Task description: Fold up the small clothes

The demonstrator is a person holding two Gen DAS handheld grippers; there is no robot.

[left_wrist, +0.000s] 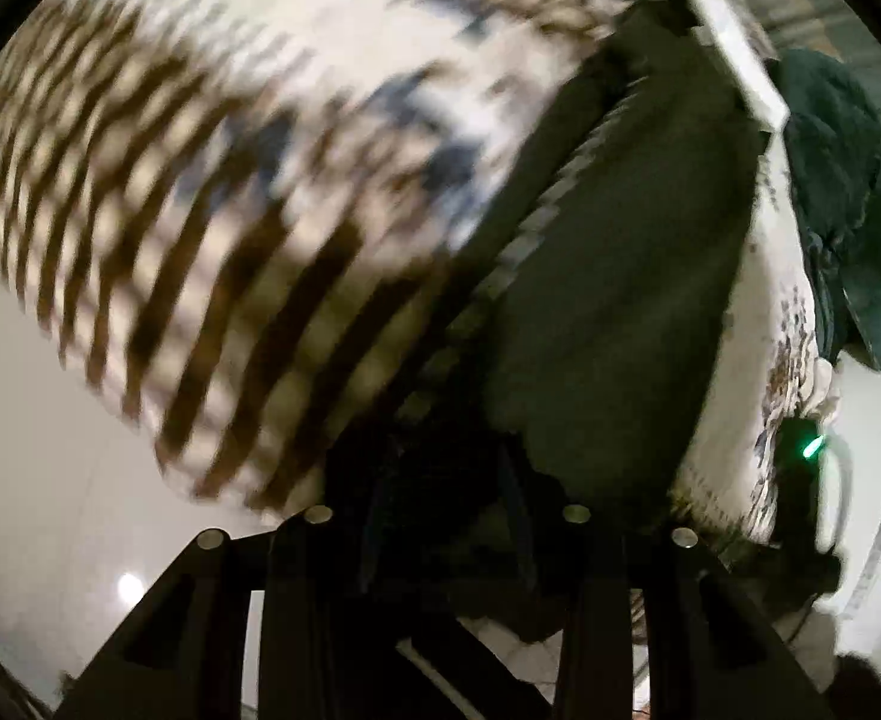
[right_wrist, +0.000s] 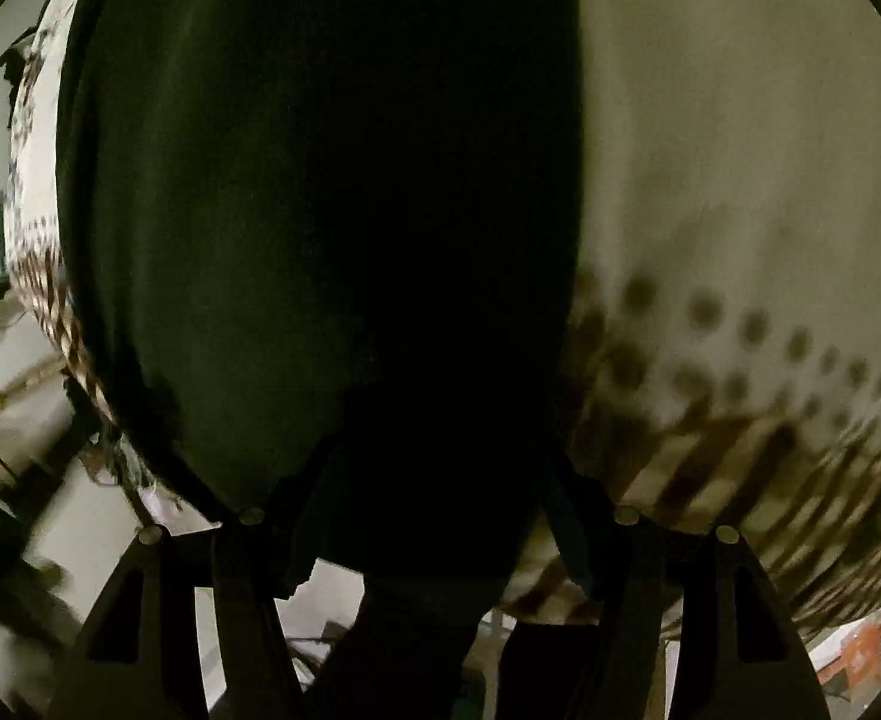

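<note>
Dark green garment (right_wrist: 320,210) runs lengthwise away from our right gripper (right_wrist: 434,540), nearer than left; grip state of both jaws we cannot tell.

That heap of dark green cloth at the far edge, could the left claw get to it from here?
Probably not yet: the left claw seems busy with the dark garment, which lies between it and the green heap.

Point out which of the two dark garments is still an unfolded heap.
The teal-green garment bunched at the patterned cloth's far edge; the dark olive garment beside it lies spread flat with a straight edge.
</note>
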